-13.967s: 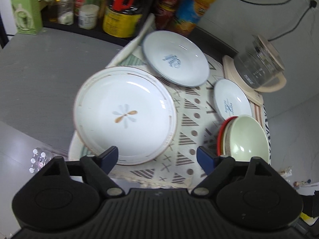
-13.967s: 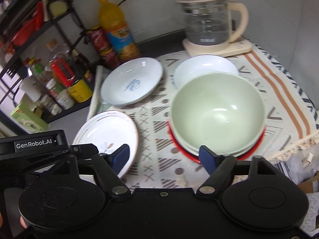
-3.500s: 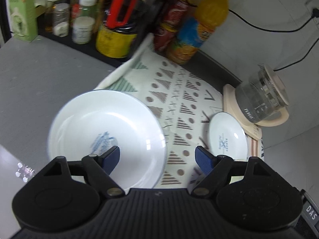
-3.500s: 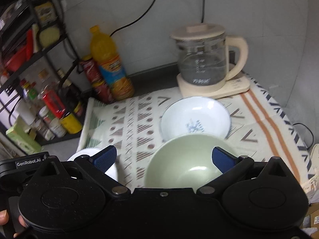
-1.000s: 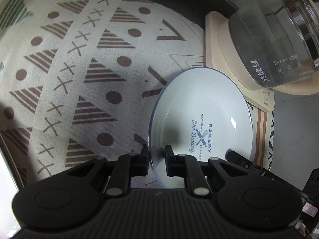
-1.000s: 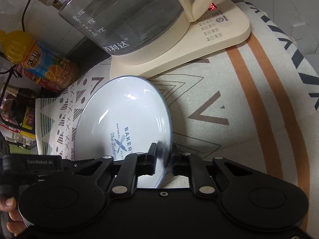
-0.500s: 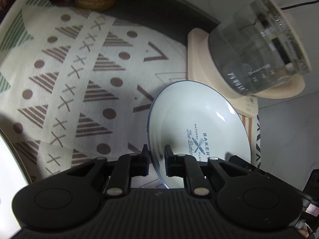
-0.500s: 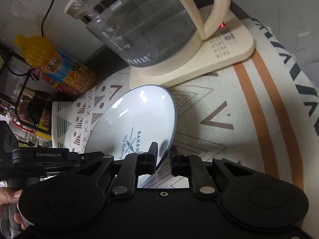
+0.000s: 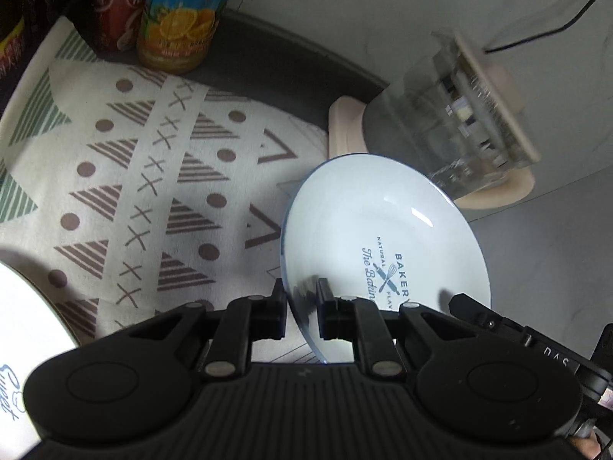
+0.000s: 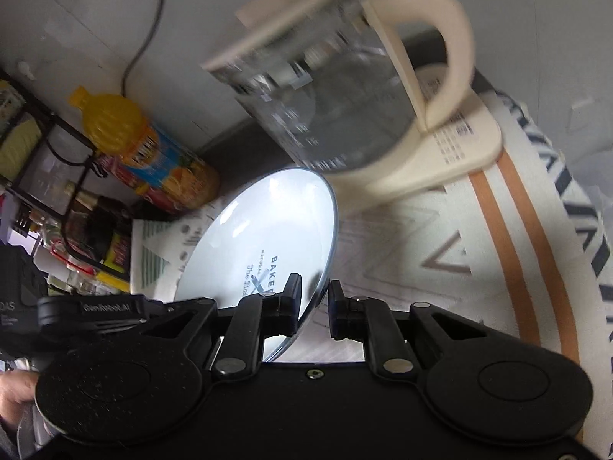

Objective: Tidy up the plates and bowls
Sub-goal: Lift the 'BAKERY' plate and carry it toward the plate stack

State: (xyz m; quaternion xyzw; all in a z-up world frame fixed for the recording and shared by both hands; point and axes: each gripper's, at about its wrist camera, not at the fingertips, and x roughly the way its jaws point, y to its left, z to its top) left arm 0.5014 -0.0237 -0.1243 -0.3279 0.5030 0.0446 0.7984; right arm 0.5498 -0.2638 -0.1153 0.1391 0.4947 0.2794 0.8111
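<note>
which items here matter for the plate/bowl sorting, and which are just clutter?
Job:
- bakery plate, pinched at opposite rims by left gripper and right gripper
- white plate, lower left

Clutter:
- glass kettle on base
- orange juice bottle
- red can
- patterned cloth

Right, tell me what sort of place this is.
Most likely a home kitchen counter. A glass kettle stands on its base beside the wall, a juice bottle and a rack of jars sit at the back, and a plate is held over a patterned cloth.

A home kitchen: a glass kettle (image 10: 345, 88), juice bottle (image 10: 153, 161) and condiment rack (image 10: 57, 191) crowd a cloth-covered counter (image 9: 153, 191).
</note>
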